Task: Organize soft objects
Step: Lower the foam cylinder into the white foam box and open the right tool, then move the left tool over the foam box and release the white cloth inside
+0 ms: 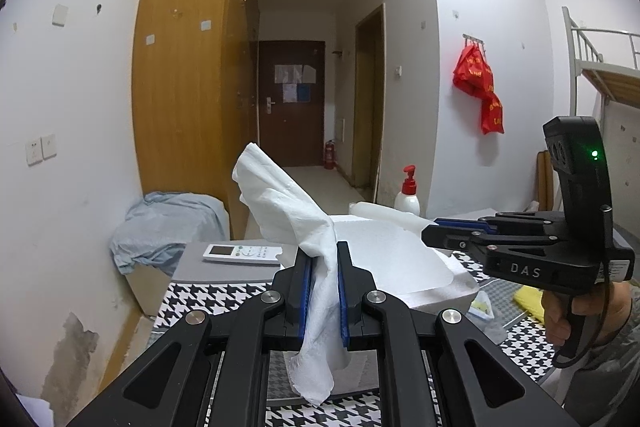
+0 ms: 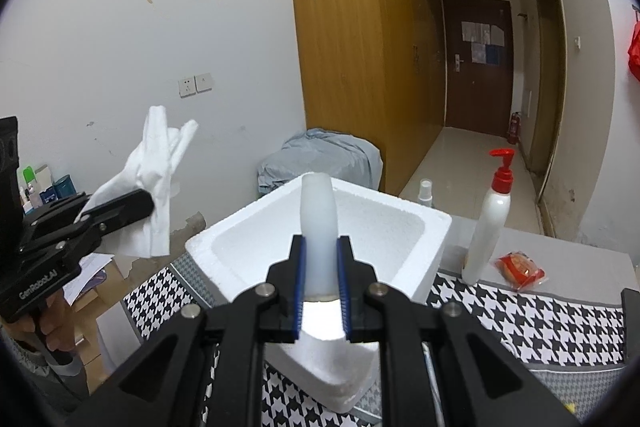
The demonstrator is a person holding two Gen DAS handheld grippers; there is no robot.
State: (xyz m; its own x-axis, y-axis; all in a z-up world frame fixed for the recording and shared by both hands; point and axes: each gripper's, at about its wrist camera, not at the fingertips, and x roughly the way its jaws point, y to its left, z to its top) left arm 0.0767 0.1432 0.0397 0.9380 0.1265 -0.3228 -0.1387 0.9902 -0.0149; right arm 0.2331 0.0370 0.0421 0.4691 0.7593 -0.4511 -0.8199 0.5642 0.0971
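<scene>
1. Left gripper (image 1: 324,291): blue pads clenched on a crumpled white paper towel (image 1: 288,203). Towel stands up above the jaws and hangs below them; held in the air to the left of the foam box, clear of the tabletop.
2. Right gripper (image 2: 322,283): clenched on a pale, translucent cylindrical piece (image 2: 318,227), exact kind cannot be told. Piece points forward over the box's opening.
3. White foam box (image 2: 248,239): open top, sits on the tabletop (image 2: 540,323) over a black-and-white houndstooth cloth; inner cavity looks bare where it shows.
4. Right of the box on the tabletop: white pump bottle with red pump (image 2: 490,223), upright; just beside its base a red wrapped snack packet (image 2: 522,269), lying flat.
5. Left-wrist view: white remote control (image 1: 242,253) flat on the grey tabletop surface beyond the cloth.
6. Beyond the tabletop: light blue cloth (image 2: 320,155) draped over a low object against the wooden wardrobe (image 2: 360,47).
7. Far end: corridor with a dark brown door (image 1: 292,103); red fire extinguisher (image 1: 329,155) on the floor beside it.
</scene>
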